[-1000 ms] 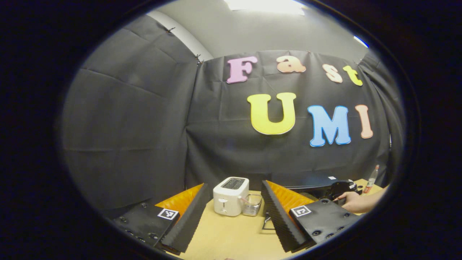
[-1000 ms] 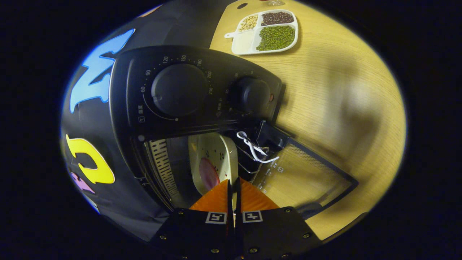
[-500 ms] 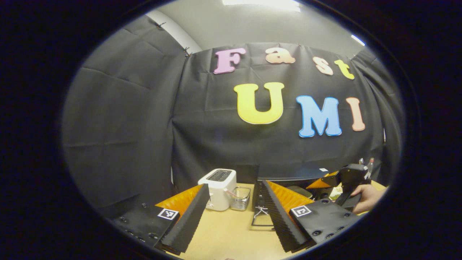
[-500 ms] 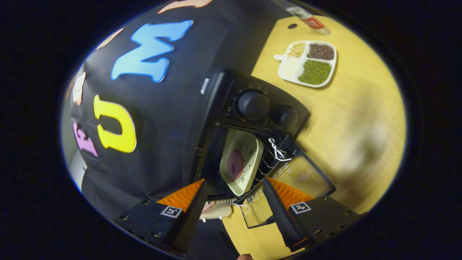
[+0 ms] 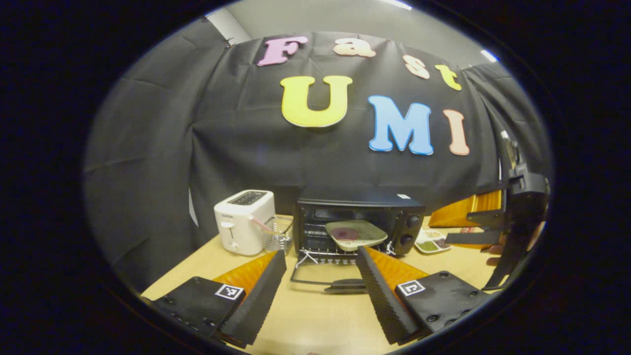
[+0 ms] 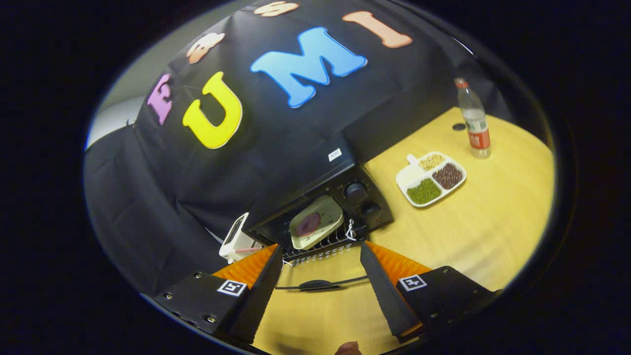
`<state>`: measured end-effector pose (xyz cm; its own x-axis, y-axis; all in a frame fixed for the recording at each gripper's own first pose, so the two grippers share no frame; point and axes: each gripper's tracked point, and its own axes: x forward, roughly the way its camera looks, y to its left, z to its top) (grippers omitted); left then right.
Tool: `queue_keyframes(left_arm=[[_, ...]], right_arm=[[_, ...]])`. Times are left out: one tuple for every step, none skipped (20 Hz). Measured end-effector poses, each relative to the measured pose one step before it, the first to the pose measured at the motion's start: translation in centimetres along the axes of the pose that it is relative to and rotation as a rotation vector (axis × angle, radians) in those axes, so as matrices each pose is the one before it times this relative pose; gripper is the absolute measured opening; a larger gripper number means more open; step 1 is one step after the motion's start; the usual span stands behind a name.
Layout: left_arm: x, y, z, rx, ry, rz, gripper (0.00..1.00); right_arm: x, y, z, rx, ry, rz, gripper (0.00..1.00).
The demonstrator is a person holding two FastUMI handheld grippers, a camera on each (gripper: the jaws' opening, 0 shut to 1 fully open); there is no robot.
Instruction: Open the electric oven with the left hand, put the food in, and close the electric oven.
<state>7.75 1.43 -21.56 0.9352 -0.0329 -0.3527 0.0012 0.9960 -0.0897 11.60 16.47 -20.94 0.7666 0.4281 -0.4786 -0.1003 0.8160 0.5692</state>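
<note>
The right gripper [image 6: 320, 276], which a second ago was pinched tight on the plate's near rim inside the oven, has let go and pulled well back; its fingers now stand wide apart and hold nothing. That means the food is delivered, and by my judgement only the closing of the door remains. The left gripper [image 5: 320, 276] is likewise spread wide and empty, hovering near the table [image 5: 315, 320] in front of the oven [image 5: 359, 224], and has swung to face it. The plate [image 5: 356, 233] with its dark round of food [image 6: 308, 224] rests on the wire rack [image 5: 323, 255] in the oven's mouth, its long axis running left to right across the opening, tilted so its near edge sits a little low. The door [image 5: 328, 276] lies dropped flat toward the near side, its handle [image 5: 347, 284] the nearest part, between the left gripper's fingers in that view. A toaster [image 5: 244, 222] stands left of the oven, a divided dish of beans [image 6: 431, 177] and a bottle [image 6: 472, 121] to its right.
</note>
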Motion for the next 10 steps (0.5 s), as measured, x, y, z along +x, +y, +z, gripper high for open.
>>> queue_keyframes(left_arm=[[0.523, -0.587, -0.982, 0.00239, 0.02487, -0.01565, 0.97], [0.595, -0.571, -1.225, 0.00210, 0.02494, -0.01463, 0.94], [0.614, -0.550, -1.027, 0.00085, 0.02038, -0.01437, 0.97], [0.775, -0.386, -1.098, 0.00214, 0.02341, -0.01180, 1.00], [0.717, -0.483, -1.018, 0.00228, 0.02655, -0.01062, 1.00], [0.709, -0.362, -1.135, 0.00250, 0.02668, -0.01065, 0.98], [0.773, -0.355, -1.027, 0.00393, 0.02283, -0.00960, 0.95], [0.675, -0.523, -0.711, 0.00393, 0.02419, -0.01125, 0.98], [0.767, -0.422, -0.777, 0.00394, 0.02425, -0.01021, 0.98], [0.732, -0.414, -0.835, 0.00285, 0.02280, -0.01064, 1.00]], right_arm=[[-0.958, -0.286, 0.427, -0.03466, -0.01579, -0.00920, 0.97], [-0.899, -0.282, 0.395, -0.03248, -0.01558, -0.00617, 0.97], [-0.761, -0.294, 0.554, -0.03039, -0.01705, -0.00656, 0.97], [-0.750, -0.294, 0.535, -0.02697, -0.01622, -0.01310, 0.97], [-0.822, -0.450, 0.655, -0.02931, -0.01960, -0.00988, 0.97], [-0.605, -0.416, 0.711, -0.03074, -0.02510, -0.01663, 0.97], [-0.692, -0.619, 0.871, -0.02946, -0.02731, -0.01771, 0.96], [-0.755, -0.476, 0.743, -0.03271, -0.02652, -0.01756, 0.97], [-0.663, -0.451, 0.924, -0.02990, -0.02694, -0.01914, 0.97], [-0.579, -0.564, 0.762, -0.02906, -0.02611, -0.01700, 0.97]])
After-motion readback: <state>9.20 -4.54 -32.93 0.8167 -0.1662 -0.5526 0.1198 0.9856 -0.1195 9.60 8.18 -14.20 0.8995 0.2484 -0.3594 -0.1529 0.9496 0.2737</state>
